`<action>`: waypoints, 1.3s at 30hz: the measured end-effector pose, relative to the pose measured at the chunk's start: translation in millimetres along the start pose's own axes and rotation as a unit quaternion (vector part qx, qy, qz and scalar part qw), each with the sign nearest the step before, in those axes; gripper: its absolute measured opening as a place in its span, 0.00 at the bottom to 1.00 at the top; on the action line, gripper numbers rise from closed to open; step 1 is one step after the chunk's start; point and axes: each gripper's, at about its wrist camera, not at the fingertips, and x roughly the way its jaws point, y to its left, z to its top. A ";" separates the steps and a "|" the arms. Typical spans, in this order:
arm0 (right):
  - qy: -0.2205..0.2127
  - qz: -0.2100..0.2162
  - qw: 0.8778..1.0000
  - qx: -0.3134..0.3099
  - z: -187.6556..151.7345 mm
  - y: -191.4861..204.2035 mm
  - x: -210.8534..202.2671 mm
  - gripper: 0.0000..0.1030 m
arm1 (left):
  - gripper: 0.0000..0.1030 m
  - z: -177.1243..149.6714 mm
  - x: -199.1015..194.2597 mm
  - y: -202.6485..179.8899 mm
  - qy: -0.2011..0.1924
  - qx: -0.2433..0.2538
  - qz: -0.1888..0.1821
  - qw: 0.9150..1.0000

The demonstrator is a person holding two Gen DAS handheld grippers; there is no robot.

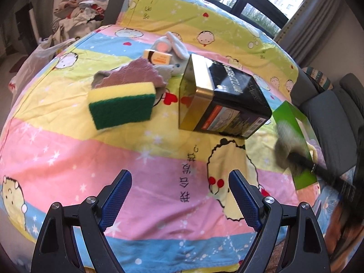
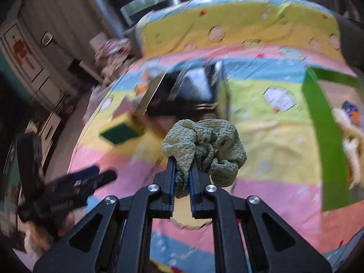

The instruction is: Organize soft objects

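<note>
My right gripper (image 2: 182,162) is shut on a crumpled green cloth (image 2: 204,145) and holds it above the striped bedsheet; it also shows blurred in the left wrist view (image 1: 289,145), near a green box (image 1: 293,134). My left gripper (image 1: 179,182) is open and empty above the sheet; it shows blurred in the right wrist view (image 2: 100,175). A yellow-and-green sponge (image 1: 121,104) lies ahead of it, with a pink-and-grey cloth (image 1: 134,75) and a grey plush rabbit (image 1: 175,50) behind. The green box (image 2: 318,125) holds a plush toy (image 2: 350,132).
A black and gold tin (image 1: 223,100) lies on its side in the middle of the bed. A small orange box (image 1: 158,57) sits by the rabbit. A heap of clothes (image 1: 79,13) lies at the far left. A grey chair (image 1: 329,113) stands to the right.
</note>
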 end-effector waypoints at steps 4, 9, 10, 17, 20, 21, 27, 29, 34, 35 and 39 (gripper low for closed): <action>0.074 0.040 0.996 0.012 -29.6 9.4 40.9 0.11 | 0.85 -4.5 -0.7 6.7 0.004 -0.005 0.005 1.000; 0.127 0.030 0.990 0.045 -44.0 3.3 78.6 0.19 | 0.85 -11.6 5.6 13.1 0.017 -0.012 0.010 1.000; 0.133 0.026 0.989 0.055 -43.6 -0.8 81.9 0.23 | 0.85 -13.0 7.6 13.8 0.021 -0.013 0.010 1.000; 0.086 0.023 0.992 0.086 -34.2 -14.4 46.0 0.69 | 0.85 -21.8 20.2 11.7 0.048 -0.016 -0.003 0.999; 0.059 0.021 0.994 0.090 -28.4 -22.0 30.2 0.75 | 0.85 -25.8 22.5 3.7 0.058 -0.013 -0.022 0.998; 0.053 0.023 0.994 0.090 -26.2 -25.5 28.8 0.80 | 0.85 -27.5 23.8 -0.4 0.063 -0.010 -0.030 0.997; 0.056 0.008 0.994 0.089 -17.1 -36.4 47.7 0.80 | 0.85 -37.3 32.8 -28.8 0.083 0.017 -0.053 0.995; 0.067 0.017 0.994 0.086 -18.1 -34.3 57.5 0.80 | 0.75 -39.0 37.8 -38.5 0.083 0.029 -0.064 0.994; 0.094 0.040 0.992 0.079 -23.8 -30.8 78.7 0.69 | 0.53 -39.6 61.8 -53.2 0.099 0.037 -0.058 0.993; 0.098 0.041 0.991 0.079 -25.2 -30.6 80.4 0.62 | 0.48 -39.0 63.1 -56.2 0.094 0.044 -0.054 0.993; 0.097 0.040 0.992 0.068 -28.8 -29.5 82.5 0.34 | 0.37 -35.2 67.8 -66.4 0.089 0.069 -0.049 0.992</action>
